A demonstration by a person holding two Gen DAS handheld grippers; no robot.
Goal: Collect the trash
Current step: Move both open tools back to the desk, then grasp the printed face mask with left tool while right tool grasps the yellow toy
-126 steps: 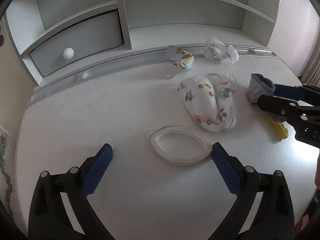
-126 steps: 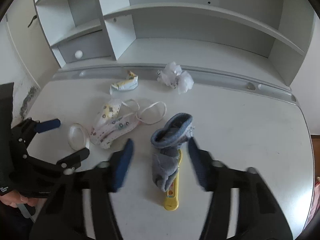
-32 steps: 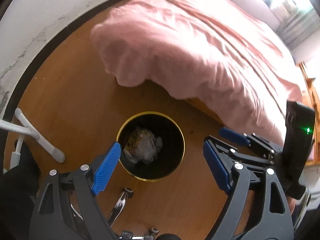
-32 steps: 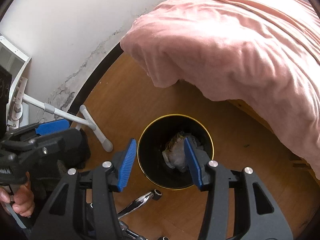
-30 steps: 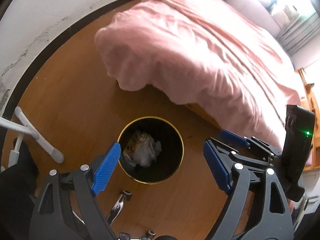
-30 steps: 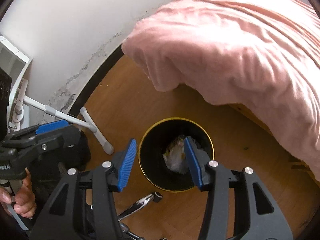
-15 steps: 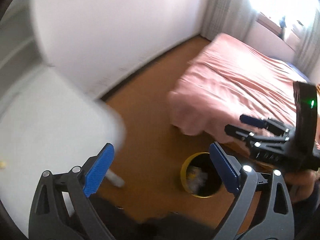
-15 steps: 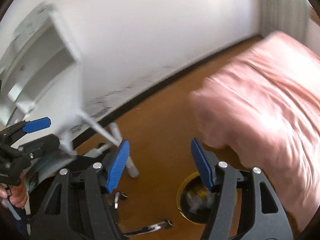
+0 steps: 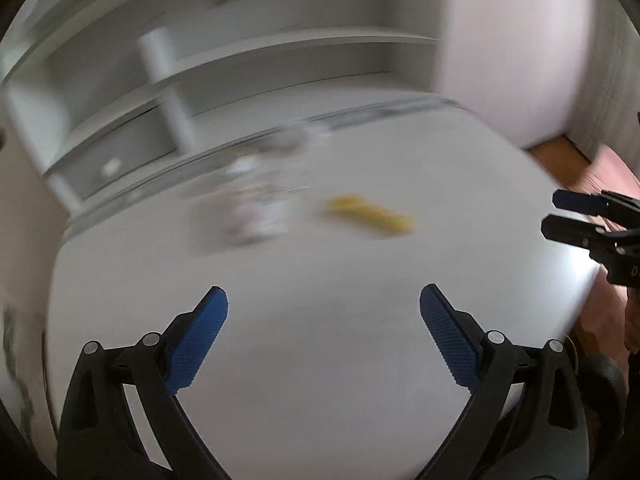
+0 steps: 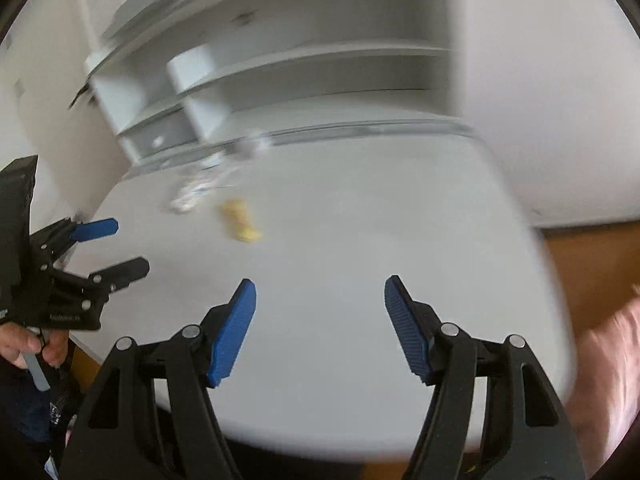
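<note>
Both views are blurred by motion. A yellow object (image 9: 370,216) lies mid-desk on the white desk (image 9: 320,340); it also shows in the right wrist view (image 10: 240,222). A pale blurred patterned mask (image 9: 258,216) lies left of it, with more white trash (image 9: 286,142) near the back rail. My left gripper (image 9: 324,336) is open and empty over the desk's near part. My right gripper (image 10: 320,328) is open and empty over the desk's right half; it also shows at the right edge of the left wrist view (image 9: 576,216).
A white shelf unit (image 9: 280,64) with a grey drawer (image 9: 116,160) stands at the back of the desk. Wooden floor (image 10: 592,264) and a pink bed (image 10: 608,352) lie to the right of the desk's edge.
Both grippers swung up from the black bin on the floor back to the desk. Both stay open and empty. The grey sock and white ring are no longer seen on the desk.
</note>
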